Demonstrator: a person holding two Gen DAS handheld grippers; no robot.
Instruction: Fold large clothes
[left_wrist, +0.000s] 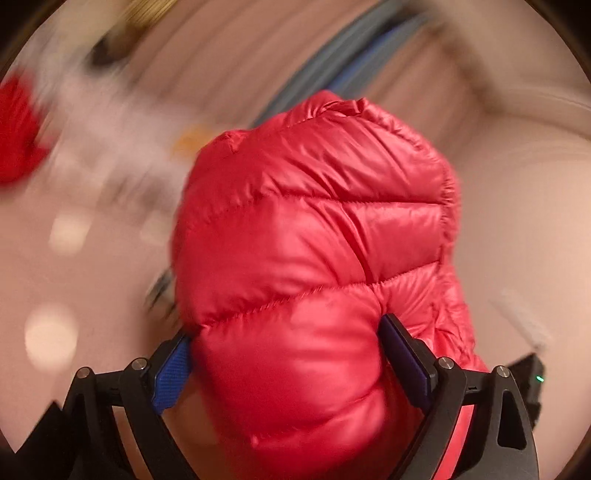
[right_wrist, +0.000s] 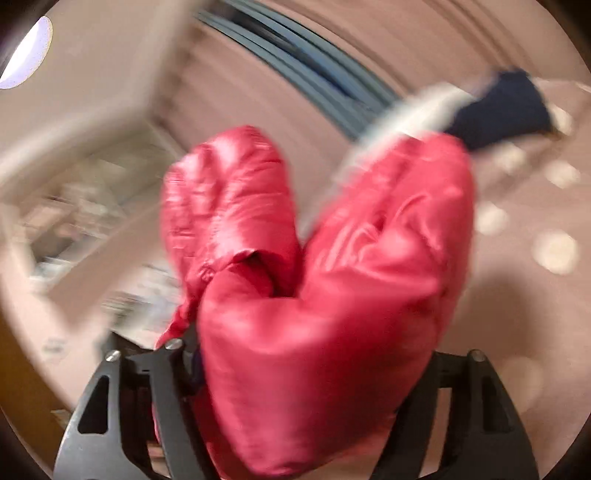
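A shiny red quilted puffer jacket bulges up between the jaws of my left gripper. Both blue pads press into its sides, so the left gripper is shut on a thick wad of it. Another bit of red fabric shows blurred at the far left. In the right wrist view, two puffy lobes of the same jacket fill the gap of my right gripper. They hide its right pad, and the fabric moves with the gripper, so it is held.
Beneath lies a pink sheet with pale dots. A grey-blue striped band crosses the background. A dark navy and white item lies at the upper right. Blurred pale furniture stands to the left.
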